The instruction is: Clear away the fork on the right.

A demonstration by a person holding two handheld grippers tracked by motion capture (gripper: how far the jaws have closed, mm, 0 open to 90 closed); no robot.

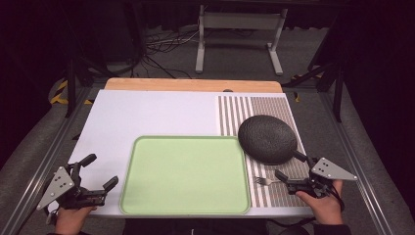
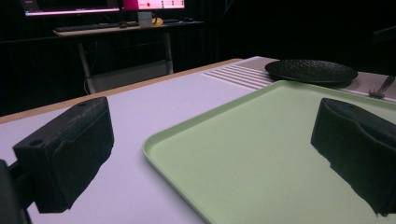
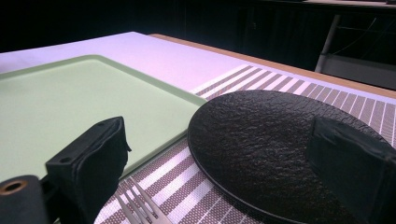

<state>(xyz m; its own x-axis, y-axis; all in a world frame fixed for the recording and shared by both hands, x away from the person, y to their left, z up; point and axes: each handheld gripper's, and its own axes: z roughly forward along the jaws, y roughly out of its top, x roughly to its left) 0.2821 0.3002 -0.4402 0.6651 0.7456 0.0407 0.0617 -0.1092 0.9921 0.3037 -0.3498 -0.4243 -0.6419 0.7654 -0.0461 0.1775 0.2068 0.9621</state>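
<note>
The right gripper [image 1: 291, 179] sits at the near right edge of the table [image 1: 147, 115], held in the person's right hand [image 1: 324, 205]; its jaws are spread with nothing between them. Just in front of its jaws lies a fork [image 1: 264, 181] on the striped mat [image 1: 274, 105]. Beyond the fork, a black plate [image 1: 267, 138] rests on the same mat, its left rim just beside the green tray [image 1: 186, 174]. The left gripper [image 1: 100, 171] is at the near left corner, jaws spread and empty, close to the tray's left edge, held by the left hand [image 1: 71, 219].
</note>
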